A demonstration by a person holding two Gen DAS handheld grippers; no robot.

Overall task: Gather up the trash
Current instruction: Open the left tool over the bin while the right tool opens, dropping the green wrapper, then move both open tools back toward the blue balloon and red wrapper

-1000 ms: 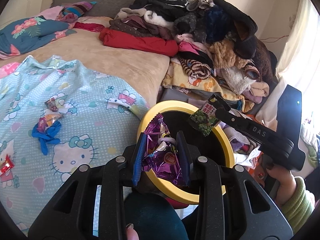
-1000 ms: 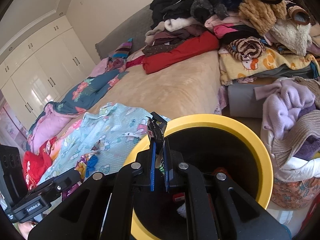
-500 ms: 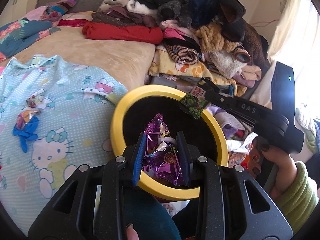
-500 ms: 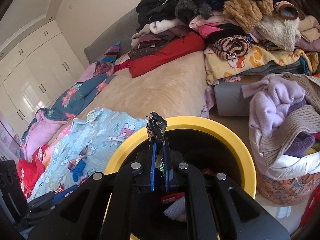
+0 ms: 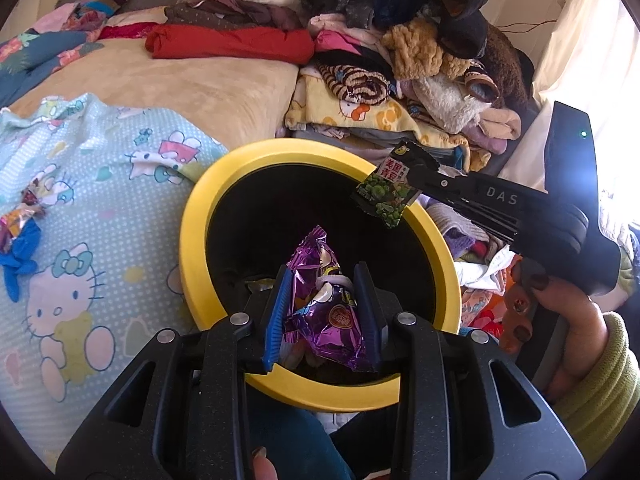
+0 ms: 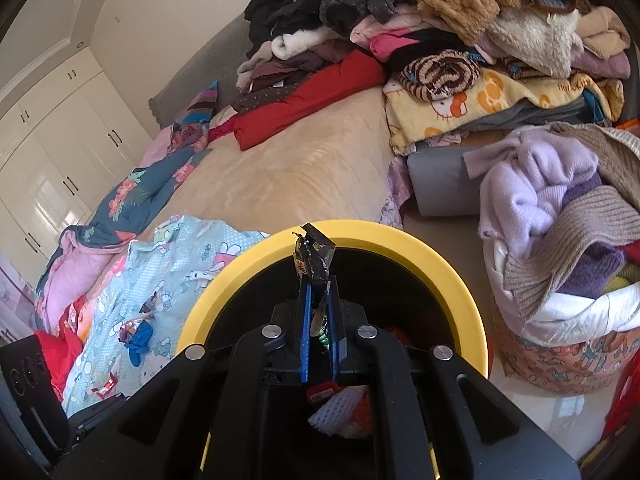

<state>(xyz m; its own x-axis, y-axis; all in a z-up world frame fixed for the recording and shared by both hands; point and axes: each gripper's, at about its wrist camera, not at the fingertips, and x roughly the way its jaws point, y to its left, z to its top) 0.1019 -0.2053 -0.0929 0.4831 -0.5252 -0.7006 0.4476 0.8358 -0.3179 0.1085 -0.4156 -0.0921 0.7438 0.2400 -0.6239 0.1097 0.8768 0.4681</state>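
Note:
A yellow-rimmed black bin stands beside the bed. My left gripper is shut on a crumpled purple foil wrapper, held over the bin's mouth. My right gripper is shut on a small green-and-black snack packet, which hangs over the bin's far right rim. Trash lies inside the bin, among it a white foam net. More wrappers and a blue scrap lie on the Hello Kitty sheet.
Folded and heaped clothes cover the bed's far side. A basket of knitwear stands right of the bin. A beige blanket covers the mattress. White wardrobes line the far wall. A hand in a green sleeve holds the right gripper.
Both grippers have moved right and downward over the bin, each still holding its wrapper. The bin now fills more of both views.

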